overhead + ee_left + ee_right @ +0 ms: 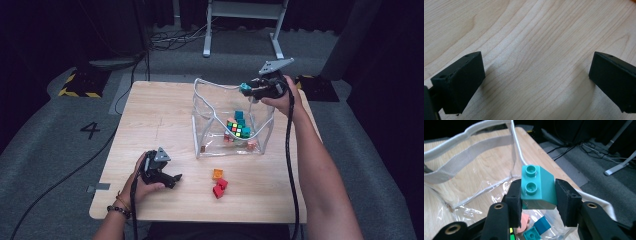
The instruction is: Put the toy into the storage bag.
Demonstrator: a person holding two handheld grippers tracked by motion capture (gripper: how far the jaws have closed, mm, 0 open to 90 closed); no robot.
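Your right gripper (pixel 537 197) is clamped on a teal sloped building brick (pixel 537 186), holding it over the far right rim of the clear plastic bag (pixel 200 125), which already holds a puzzle cube (pixel 236 128) and more bricks. Your left gripper (pixel 172 178) rests near the table's (pixel 160 115) near left corner, jaws spread wide with only bare wood between them.

The teal brick's (pixel 537 187) sides are covered by the clamping pads (pixel 514 198). Below, the puzzle cube (pixel 511 230) is cut off by the picture's edge. From above, the pink pieces in the clear bag (pixel 200 120) are too small to identify.
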